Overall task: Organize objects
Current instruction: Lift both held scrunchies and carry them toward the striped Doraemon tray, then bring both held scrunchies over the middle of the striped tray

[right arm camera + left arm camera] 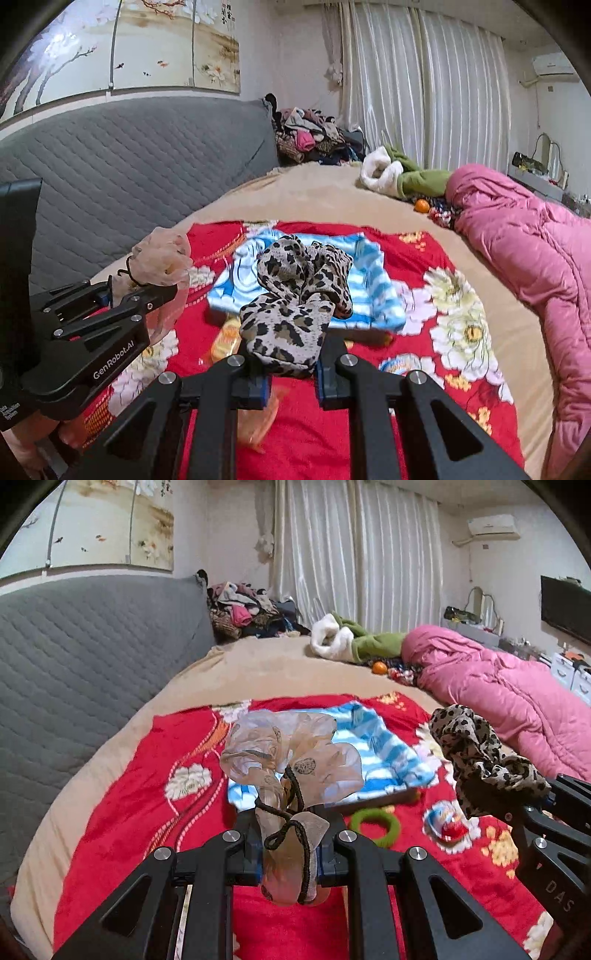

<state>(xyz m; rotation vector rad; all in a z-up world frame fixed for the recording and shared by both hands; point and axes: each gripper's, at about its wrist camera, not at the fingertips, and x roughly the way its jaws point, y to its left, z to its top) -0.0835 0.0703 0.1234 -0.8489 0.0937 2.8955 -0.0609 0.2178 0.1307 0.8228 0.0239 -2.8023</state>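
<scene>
1. Left gripper (pixel 291 853), jaws clamped on a sheer drawstring pouch (pixel 288 760), holds it above the red blanket (pixel 122 812).
2. Right gripper (pixel 291 373), jaws clamped on a leopard-print scarf (pixel 295 295): both light, limp, best pinched at bunched fabric.

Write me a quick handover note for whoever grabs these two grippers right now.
Left gripper: shut on the sheer beige scrunchie with black drawstring, held above the red floral blanket.
Right gripper: shut on the leopard-print fabric scrunchie, also held up.
Still lying on the blanket: blue-and-white striped cloth, green ring.
Done: both scrunchies picked up. Left: place them, tidy the rest.
</scene>
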